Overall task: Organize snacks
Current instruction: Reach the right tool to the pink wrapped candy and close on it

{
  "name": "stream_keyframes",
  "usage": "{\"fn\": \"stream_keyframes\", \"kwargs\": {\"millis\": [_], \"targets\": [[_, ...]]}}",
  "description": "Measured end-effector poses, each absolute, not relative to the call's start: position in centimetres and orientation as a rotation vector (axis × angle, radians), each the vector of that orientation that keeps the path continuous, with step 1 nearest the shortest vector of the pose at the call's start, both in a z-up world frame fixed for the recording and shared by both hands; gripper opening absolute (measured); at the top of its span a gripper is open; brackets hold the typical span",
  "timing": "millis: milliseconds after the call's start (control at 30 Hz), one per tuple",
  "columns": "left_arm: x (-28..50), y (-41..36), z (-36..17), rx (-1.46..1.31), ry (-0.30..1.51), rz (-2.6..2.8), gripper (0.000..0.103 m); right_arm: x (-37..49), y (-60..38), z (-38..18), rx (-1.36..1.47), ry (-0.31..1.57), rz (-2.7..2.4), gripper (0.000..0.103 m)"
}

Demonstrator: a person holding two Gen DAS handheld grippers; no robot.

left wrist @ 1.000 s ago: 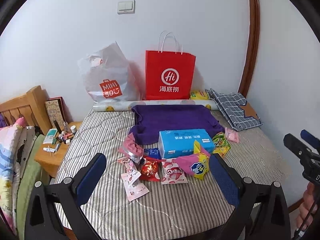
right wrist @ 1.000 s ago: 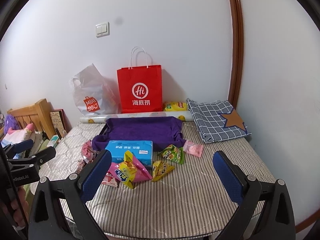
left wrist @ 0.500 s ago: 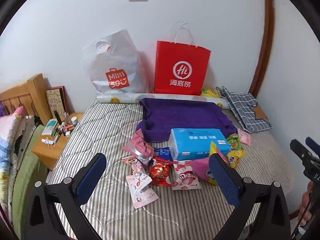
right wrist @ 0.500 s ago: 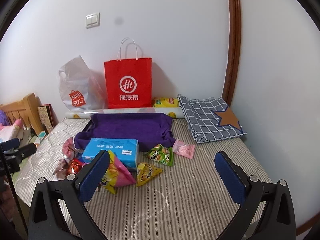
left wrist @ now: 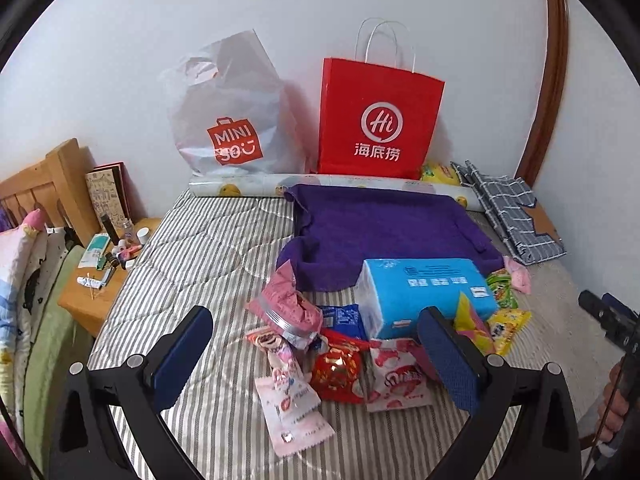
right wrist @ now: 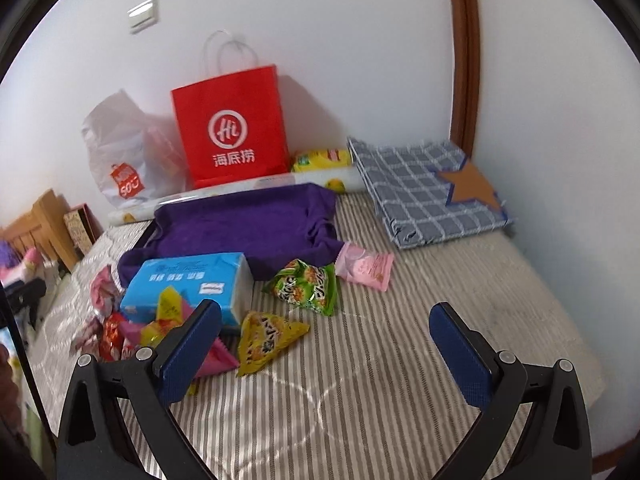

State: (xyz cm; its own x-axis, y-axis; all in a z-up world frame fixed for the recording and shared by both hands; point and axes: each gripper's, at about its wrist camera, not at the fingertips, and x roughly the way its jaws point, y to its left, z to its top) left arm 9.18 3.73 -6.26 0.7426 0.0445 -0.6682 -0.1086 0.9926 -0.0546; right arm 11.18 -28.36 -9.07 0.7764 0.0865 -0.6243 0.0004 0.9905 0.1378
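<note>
Left gripper (left wrist: pixel 316 354): I see its blue-padded fingers spread wide, nothing between them, hovering over the near left part of the snack pile
Right gripper (right wrist: pixel 326 346): mine on this side is also spread wide and empty, above bare striped bedding to the right of the pile
Bed (right wrist: pixel 400 380): grey-and-white striped cover that everything lies on
Blue tissue pack (left wrist: pixel 424 294): middle of the bed, near edge of the purple cloth (left wrist: pixel 384 232), which is draped into a shallow tray shape behind it
Red round-print packet (left wrist: pixel 338 372): at the near side of the pile, framed by the left gripper's fingers in my view
Pink-and-white strawberry packet (left wrist: pixel 394 380): touching the red one on its right
Long pale pink wrapper (left wrist: pixel 290 404): nearest of all, left of the red packet
Crumpled pink bag (left wrist: pixel 286 306): far left of the pile, beside the tissue pack
Small blue packet (left wrist: pixel 340 318): tucked between the crumpled pink bag and the tissue pack
Yellow triangular packet (right wrist: pixel 268 338): near right of the tissue pack
Green packet (right wrist: pixel 306 286): just beyond the yellow one, by the cloth's near right corner
Small pink packet (right wrist: pixel 364 266): right of the green one
Red paper bag (left wrist: pixel 380 120): upright against the far wall
White plastic bag (left wrist: pixel 232 116): left of the red bag
Checked grey cloth (right wrist: pixel 424 188): folded at far right
Bedside table (left wrist: pixel 104 272): left of the bed, cluttered with small items
</note>
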Motion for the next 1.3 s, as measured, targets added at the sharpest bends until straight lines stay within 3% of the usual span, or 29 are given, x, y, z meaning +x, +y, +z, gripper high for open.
{"fn": "stream_keyframes", "kwargs": {"millis": [67, 233, 1100, 1300], "targets": [[10.1, 3.9, -6.9, -0.098, 0.743, 0.088, 0.103, 12.6, -29.0, -9.7, 0.158, 0.702, 0.04, 0.094], [12.5, 4.9, -8.3, -0.127, 0.787, 0.101, 0.103, 16.7, -29.7, -11.5, 0.138, 0.763, -0.018, 0.088], [19.5, 5.7, -10.3, -0.131, 0.878, 0.13, 0.103, 28.8, -31.5, -18.3, 0.126, 0.944, -0.015, 0.085], [19.7, 6.0, -10.6, -0.134, 0.888, 0.134, 0.103, 29.7, -31.4, -19.8, 0.142, 0.982, 0.002, 0.068]]}}
